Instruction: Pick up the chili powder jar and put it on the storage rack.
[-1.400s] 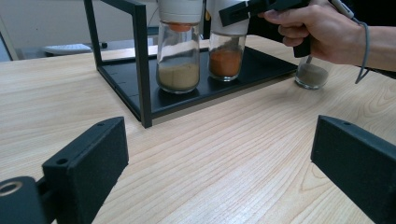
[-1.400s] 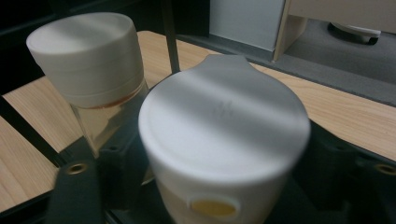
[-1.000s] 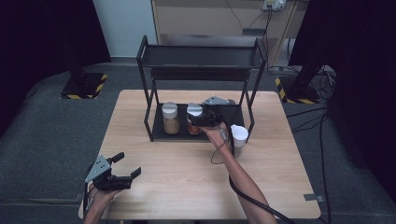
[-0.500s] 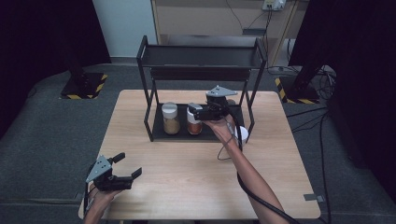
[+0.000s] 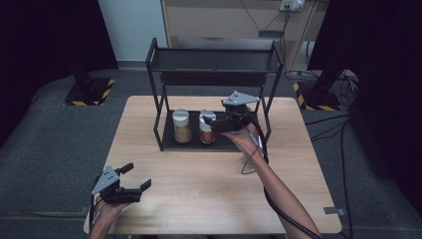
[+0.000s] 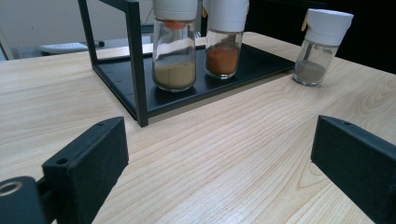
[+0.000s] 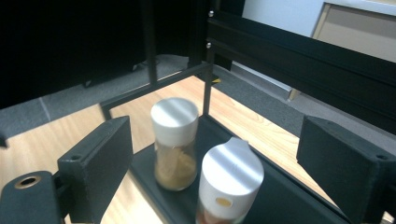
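Lifting my right gripper (image 5: 219, 121) clear, I leave the red jar (image 5: 207, 128) shelved below its released fingers (image 7: 95, 158). My left gripper (image 5: 133, 179) waits, fingers spread, grasping nothing.

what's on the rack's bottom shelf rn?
Two white-capped jars stand on the bottom shelf: a tan-powder jar and an orange-powder jar. The right tongs hover open above them. The hand covers the shelf's right part.

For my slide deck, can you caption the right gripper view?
Open right gripper above two white-capped spice jars, tan and orange, on the black rack's lower tray.
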Tool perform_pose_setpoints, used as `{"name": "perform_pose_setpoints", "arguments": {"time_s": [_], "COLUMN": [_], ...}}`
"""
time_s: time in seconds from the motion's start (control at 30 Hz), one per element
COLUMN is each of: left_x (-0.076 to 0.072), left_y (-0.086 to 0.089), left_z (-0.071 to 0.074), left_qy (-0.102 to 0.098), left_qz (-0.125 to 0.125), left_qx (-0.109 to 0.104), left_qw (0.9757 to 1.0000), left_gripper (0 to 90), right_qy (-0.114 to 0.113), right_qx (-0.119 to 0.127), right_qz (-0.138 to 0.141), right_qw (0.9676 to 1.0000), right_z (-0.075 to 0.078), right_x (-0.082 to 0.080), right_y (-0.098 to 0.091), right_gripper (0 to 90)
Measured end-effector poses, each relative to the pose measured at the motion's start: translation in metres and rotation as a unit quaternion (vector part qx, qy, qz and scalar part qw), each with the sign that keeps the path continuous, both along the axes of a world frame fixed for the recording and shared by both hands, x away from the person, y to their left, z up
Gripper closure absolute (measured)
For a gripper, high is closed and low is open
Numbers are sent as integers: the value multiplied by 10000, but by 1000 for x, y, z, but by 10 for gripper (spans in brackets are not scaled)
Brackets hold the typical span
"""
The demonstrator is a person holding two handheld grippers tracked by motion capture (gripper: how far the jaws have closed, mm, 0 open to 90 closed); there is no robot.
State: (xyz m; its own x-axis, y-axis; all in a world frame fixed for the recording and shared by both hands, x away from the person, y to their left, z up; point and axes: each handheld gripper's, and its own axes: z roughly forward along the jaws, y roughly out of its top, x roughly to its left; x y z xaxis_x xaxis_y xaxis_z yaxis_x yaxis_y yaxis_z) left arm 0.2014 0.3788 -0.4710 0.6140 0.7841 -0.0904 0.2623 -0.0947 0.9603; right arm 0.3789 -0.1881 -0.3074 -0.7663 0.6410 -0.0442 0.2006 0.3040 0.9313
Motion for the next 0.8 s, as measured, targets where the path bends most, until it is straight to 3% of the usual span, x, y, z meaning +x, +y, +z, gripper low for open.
{"name": "perform_pose_setpoints", "arguments": {"time_s": [0.2,0.3,0.57,0.8], "left_x": [0,0,0,0], "left_y": [0,0,-1,-1], "left_z": [0,0,0,1], "left_qy": [-1,-4,-2,3], "left_qz": [-11,-11,-12,-13], "left_qx": [9,15,16,29], "left_qw": [10000,10000,10000,10000], "left_gripper": [33,33,33,33], "right_qy": [-4,51,-21,-45], "right_qx": [20,151,169,261], "right_qz": [349,484,602,517], "right_qw": [9994,9987,9980,9983], "right_z": [3,2,2,0], "right_x": [-18,-25,-47,-66], "right_y": [-20,-33,-56,-82], "right_gripper": [110,111,112,112]}}
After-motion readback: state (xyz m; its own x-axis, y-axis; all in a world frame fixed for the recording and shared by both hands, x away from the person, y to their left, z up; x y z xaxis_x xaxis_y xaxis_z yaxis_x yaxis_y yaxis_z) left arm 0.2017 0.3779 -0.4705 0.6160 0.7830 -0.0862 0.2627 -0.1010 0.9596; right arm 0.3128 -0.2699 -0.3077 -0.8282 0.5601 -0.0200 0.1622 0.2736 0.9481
